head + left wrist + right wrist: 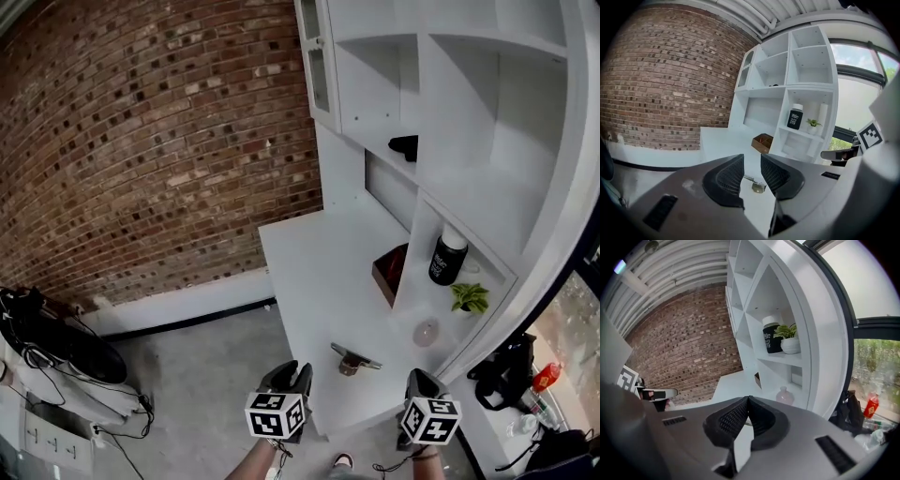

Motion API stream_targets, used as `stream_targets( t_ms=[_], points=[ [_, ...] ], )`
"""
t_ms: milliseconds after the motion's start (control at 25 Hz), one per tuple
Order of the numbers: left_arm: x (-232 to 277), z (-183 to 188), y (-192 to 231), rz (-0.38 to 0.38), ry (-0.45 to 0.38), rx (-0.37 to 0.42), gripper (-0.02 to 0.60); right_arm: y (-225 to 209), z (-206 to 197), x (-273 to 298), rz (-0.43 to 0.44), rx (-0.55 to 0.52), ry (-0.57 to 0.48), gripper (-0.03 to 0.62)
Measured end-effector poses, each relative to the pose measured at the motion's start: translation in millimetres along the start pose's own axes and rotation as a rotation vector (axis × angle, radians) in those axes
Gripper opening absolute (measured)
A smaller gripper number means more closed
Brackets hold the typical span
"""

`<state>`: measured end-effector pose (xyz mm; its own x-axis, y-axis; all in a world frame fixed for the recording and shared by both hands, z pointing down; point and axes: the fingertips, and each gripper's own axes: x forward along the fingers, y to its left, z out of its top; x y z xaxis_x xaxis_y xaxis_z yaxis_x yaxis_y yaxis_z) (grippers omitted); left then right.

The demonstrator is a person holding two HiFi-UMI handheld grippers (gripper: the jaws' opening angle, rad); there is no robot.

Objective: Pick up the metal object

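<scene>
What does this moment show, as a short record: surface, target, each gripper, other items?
surface: white desk
target: metal object, lying on the desk near its front edge, not held
left gripper: jaws apart, empty, lined up with the metal object ahead
right gripper: jaws together, nothing between them
shelf items: bottle, plant, vase
box: on the desk by the shelf

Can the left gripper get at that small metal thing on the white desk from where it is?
Probably yes. The left gripper has its jaws apart, and the metal object lies on the desk just ahead, lined up with their gap in the left gripper view. Nothing stands between.
</scene>
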<state>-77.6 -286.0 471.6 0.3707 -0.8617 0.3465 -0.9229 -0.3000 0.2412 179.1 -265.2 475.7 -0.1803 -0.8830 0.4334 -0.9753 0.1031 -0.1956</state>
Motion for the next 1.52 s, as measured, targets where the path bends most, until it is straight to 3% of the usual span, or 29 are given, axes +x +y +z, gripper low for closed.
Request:
stream_targets(
  t_ms=[360, 720, 1120, 1520],
  points=[
    [38, -8, 20, 0.026, 0.052, -0.024, 0.104, -1, 15, 57, 0.027, -0.032, 0.051, 0.000],
    [61, -17, 32, -0.067, 0.145, 0.046, 0.104, -4, 9, 68, -0.045, 0.019, 0.086, 0.000],
    [85, -28, 18, -0.234, 0.230, 0.201, 0.104, -14, -8, 52, -0.153, 0.081, 0.095, 0.000],
    [99, -54, -21, -0.475, 0.334, 0.493, 0.104, -29, -38, 26, -0.263, 0.134, 0.116, 0.000]
  ],
)
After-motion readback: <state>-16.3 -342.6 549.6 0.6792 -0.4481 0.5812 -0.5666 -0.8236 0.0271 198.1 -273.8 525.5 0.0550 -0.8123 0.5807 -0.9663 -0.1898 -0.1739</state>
